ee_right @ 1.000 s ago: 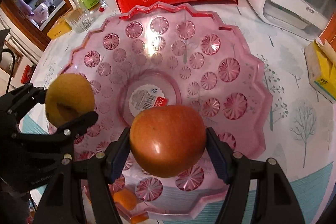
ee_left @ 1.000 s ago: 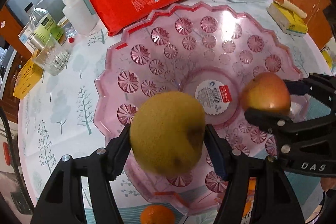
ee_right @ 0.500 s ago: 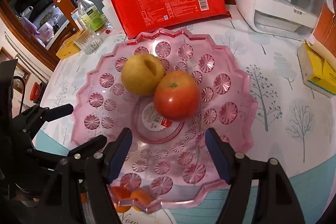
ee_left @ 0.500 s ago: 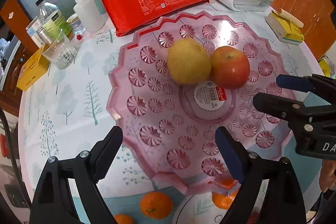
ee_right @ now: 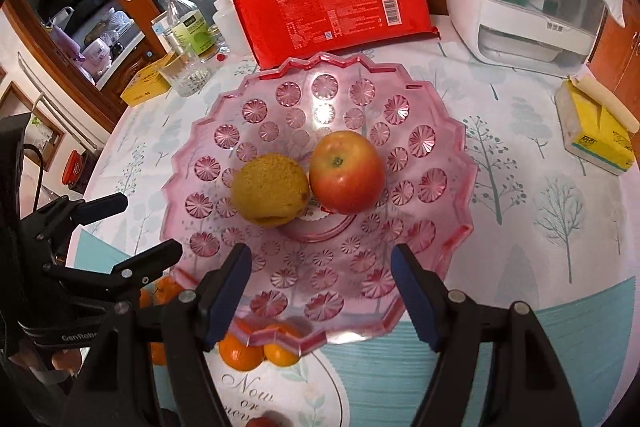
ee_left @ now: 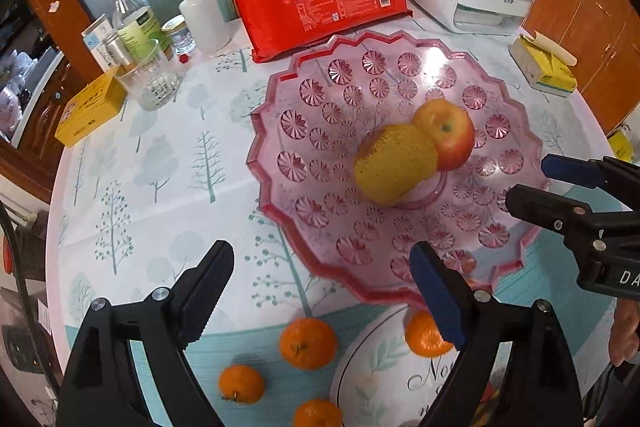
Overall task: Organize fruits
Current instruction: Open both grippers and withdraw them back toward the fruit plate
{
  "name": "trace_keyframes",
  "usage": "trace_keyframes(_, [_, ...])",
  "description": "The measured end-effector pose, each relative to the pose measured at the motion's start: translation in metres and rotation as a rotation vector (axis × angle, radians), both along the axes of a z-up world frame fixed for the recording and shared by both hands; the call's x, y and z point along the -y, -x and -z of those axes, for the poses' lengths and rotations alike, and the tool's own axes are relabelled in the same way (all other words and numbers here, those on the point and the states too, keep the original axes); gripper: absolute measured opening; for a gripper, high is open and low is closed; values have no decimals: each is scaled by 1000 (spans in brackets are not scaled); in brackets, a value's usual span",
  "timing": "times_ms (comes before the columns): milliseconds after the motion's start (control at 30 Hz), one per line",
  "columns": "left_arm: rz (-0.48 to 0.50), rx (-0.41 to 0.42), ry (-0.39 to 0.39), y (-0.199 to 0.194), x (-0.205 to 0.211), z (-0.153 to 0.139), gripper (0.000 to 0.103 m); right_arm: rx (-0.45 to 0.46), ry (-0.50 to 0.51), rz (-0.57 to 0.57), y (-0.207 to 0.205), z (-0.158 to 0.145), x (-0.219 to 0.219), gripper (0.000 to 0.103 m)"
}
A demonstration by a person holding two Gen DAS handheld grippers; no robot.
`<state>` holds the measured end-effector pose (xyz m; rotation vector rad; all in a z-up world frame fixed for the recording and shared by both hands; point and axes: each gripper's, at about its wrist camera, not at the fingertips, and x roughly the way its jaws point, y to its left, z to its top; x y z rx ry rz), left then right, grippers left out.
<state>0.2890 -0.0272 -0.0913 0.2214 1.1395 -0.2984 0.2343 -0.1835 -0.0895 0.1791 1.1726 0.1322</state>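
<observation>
Two oranges (ee_right: 260, 349) half-hidden under pink tray (ee_right: 452, 163)

left wrist: steeply down, near | right wrist: same | shared: pink tray (ee_left: 280, 83) (ee_right: 460, 131)

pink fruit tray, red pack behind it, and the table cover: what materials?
Pink tray: looks like clear moulded plastic, glossy; see-through, pressed starburst pattern, a barcode sticker at the centre. Could be glass, but the thin scalloped rim suggests plastic.
Red pack: glossy plastic film, wrinkled and reflective, around paper cups.
Table cover: probably smooth vinyl or oilcloth with printed trees; faint sheen.
</observation>
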Motion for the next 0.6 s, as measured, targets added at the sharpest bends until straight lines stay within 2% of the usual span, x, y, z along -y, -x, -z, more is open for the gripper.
trace_keyframes(600, [-70,64,45,72,-30,-38,89,38,8,-43,60,-29,-11,73])
